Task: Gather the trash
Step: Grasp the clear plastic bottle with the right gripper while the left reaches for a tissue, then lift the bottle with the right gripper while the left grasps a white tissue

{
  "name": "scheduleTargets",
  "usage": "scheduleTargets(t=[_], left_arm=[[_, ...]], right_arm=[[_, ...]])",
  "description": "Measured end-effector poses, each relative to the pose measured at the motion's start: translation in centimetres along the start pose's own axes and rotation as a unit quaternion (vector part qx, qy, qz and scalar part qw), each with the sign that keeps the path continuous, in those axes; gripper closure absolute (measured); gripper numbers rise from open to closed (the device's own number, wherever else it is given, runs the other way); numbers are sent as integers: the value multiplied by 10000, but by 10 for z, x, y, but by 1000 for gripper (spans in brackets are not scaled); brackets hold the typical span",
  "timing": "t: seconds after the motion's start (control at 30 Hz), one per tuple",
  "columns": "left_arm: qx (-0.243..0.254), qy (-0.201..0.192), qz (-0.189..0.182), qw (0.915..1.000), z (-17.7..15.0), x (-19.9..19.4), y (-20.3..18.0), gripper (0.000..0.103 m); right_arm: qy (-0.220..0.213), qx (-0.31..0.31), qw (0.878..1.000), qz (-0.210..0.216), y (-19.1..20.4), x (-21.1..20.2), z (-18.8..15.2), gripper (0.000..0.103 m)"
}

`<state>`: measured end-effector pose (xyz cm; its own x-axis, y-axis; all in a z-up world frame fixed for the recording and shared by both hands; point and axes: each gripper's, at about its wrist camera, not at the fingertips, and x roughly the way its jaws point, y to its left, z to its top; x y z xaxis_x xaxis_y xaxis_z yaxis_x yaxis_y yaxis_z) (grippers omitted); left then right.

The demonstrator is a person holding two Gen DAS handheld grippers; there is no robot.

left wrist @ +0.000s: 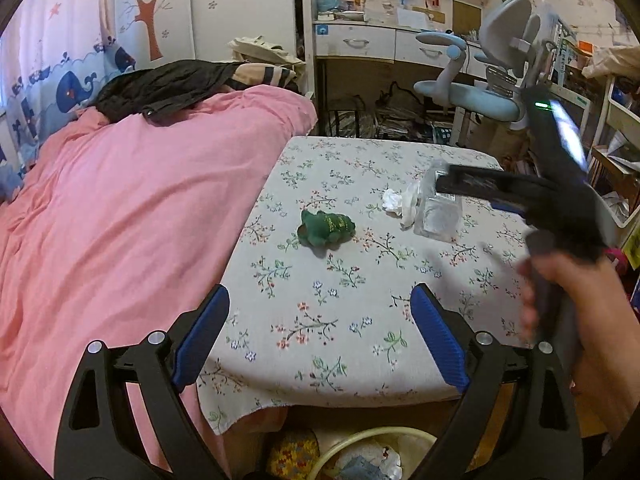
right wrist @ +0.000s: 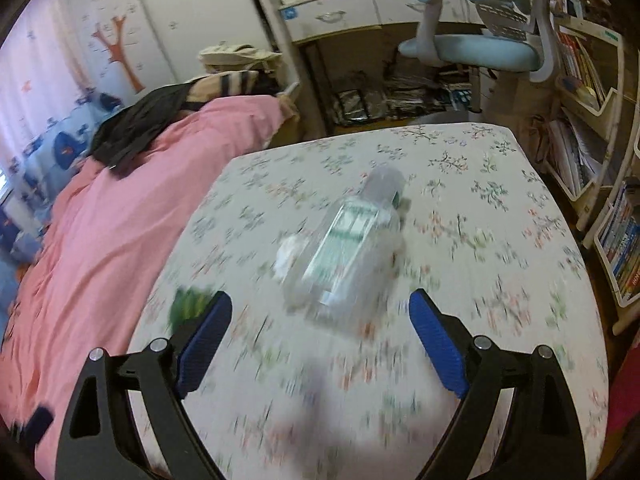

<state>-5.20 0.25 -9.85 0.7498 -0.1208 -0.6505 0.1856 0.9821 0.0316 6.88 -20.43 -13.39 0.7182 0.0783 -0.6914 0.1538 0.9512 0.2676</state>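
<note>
On the table: the trash lies in the middle part of the flowered tablecloth (left wrist: 320, 320).
Bottle: a clear plastic bottle (right wrist: 344, 256) lies on its side on the cloth, with the cap end away from the camera of the right wrist; it is blurred there.
Tissue: a crumpled white tissue (left wrist: 394, 202) lies just beside the bottle, touching it or almost, on the side of the bed.
Right gripper: the right gripper (right wrist: 320, 312) has its jaws wide apart and holds nothing; the bottle is in front of the blue pads (right wrist: 436, 336), not between them and not pressed.
Right gripper from the other side: in the left wrist view its black fingers (left wrist: 472, 184) are over the bottle, and a hand (left wrist: 580, 312) grips the handle at the right edge.
Left gripper: the left gripper (left wrist: 320, 308) is also wide apart and empty, above the near edge of the table.
Toy: a small green plush toy (left wrist: 326, 229) sits on the cloth, apart from the tissue, nearer to the bed.
Bin: a round bin (left wrist: 372, 456) with paper inside is on the floor below the near table edge.
Bed: a pink blanket (left wrist: 140, 200) is beside the table, with dark clothing (left wrist: 160, 88) on top.
Chair: a blue and grey desk chair (left wrist: 488, 80) is behind the table.
</note>
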Motion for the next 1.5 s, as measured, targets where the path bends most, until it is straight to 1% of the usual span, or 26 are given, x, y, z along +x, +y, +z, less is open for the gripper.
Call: scheduleTargets(t=[0.1,0.2,0.33,0.37,0.43,0.53,0.63,0.67,0.7,0.77,0.87,0.9,0.93,0.97,1.03,1.1,1.23,1.27,1.33,1.37,1.43,1.5], left_arm=[[177,14,42,9998,5,8,-3,14],[175,98,50,9998,13,19,0,14],[-82,242,-42,9997,24,38,11,14],[-173,273,-76,9994,27,42,13,14],[-278,302,-163,9990,31,48,15,14],[-222,298,-366,9986,36,55,7,14],[-69,249,-706,9972,41,62,-12,14],[14,229,-867,9960,43,67,-22,14],[76,217,-953,9952,46,71,-29,14],[239,189,-1177,9926,52,85,-50,17],[284,237,-1350,9902,63,108,-71,27],[270,237,-1382,9898,65,113,-74,33],[260,255,-1376,9898,68,122,-79,38],[248,290,-1353,9901,70,132,-83,40],[238,393,-1335,9900,72,149,-89,51],[330,460,-1273,9902,73,163,-96,56],[614,397,-1151,9907,78,181,-111,64],[653,398,-1150,9904,79,184,-113,67],[698,506,-1220,9888,80,192,-117,85],[691,579,-1260,9879,79,195,-117,88],[716,696,-1291,9866,76,201,-116,100],[766,737,-1377,9847,73,197,-114,102]], right_arm=[[54,112,9998,-158,-4,22,13,16],[174,167,9995,-217,-8,38,21,17],[467,190,9987,-77,-22,49,18,38],[503,187,9985,-89,-25,50,17,38],[516,169,9985,-22,-35,45,14,43],[573,8,9983,47,-46,26,5,44],[687,-250,9973,65,-58,-2,-14,45],[723,-256,9970,72,-63,-8,-19,45],[767,-242,9967,85,-69,-15,-24,45],[881,-241,9958,101,-77,-30,-33,45],[890,-82,9959,131,-88,-43,-38,44],[868,19,9961,148,-92,-44,-37,44],[841,133,9963,153,-96,-45,-37,44],[814,222,9963,171,-100,-46,-35,43],[775,234,9966,176,-102,-43,-31,43],[765,216,9967,159,-103,-40,-28,43],[785,63,9968,120,-100,-33,-25,43],[796,28,9968,108,-100,-32,-26,43],[829,-61,9965,56,-99,-29,-27,43],[835,-81,9965,45,-100,-29,-28,43],[849,-93,9963,43,-101,-29,-28,43],[859,-82,9963,62,-101,-28,-28,43]])
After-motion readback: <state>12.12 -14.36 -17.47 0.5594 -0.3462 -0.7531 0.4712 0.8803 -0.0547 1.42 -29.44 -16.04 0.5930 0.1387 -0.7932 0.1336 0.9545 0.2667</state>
